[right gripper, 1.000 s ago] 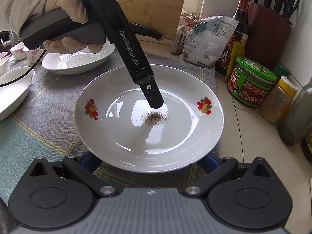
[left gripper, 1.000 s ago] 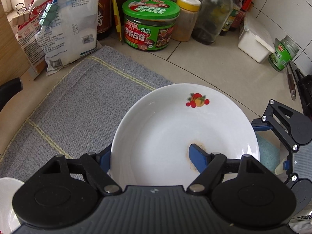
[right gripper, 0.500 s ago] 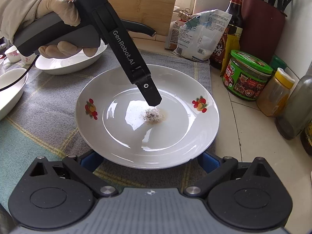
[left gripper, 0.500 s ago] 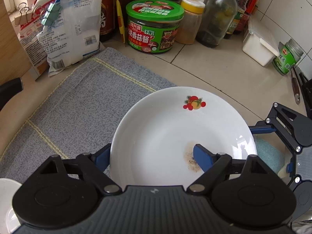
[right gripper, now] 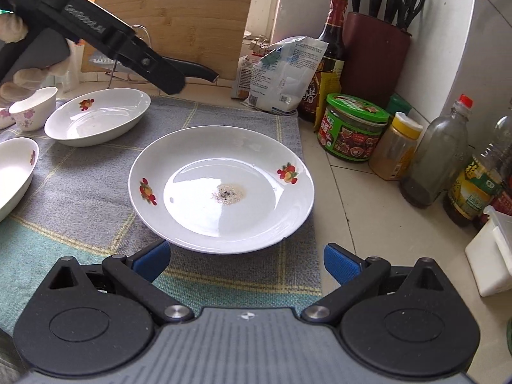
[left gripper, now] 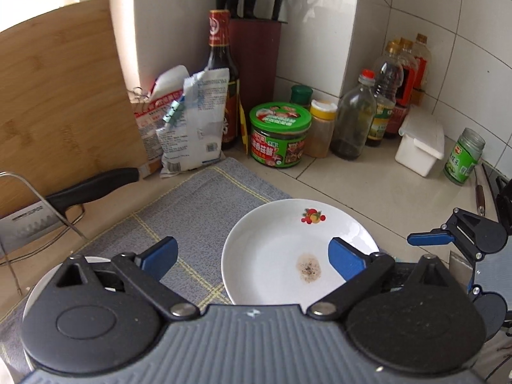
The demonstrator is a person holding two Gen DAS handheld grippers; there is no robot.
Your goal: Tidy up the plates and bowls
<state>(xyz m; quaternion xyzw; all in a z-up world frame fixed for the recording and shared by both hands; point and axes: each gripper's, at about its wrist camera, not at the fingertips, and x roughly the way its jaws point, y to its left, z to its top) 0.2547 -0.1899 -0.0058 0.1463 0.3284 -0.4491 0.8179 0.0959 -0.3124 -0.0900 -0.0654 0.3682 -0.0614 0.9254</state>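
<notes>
The plate (right gripper: pixel 220 188) has been let go: a second ago the left tool (left gripper: pixel 252 254) had one finger inside it, now its jaws are opening, lifted clear with nothing between them. The plate rests on the grey cloth (right gripper: pixel 96 192) at the tabletop edge. The right tool (right gripper: pixel 246 260) stands wide open and empty, just short of the plate's rim. Likely placed; other bowls (right gripper: pixel 96 118) wait.
</notes>
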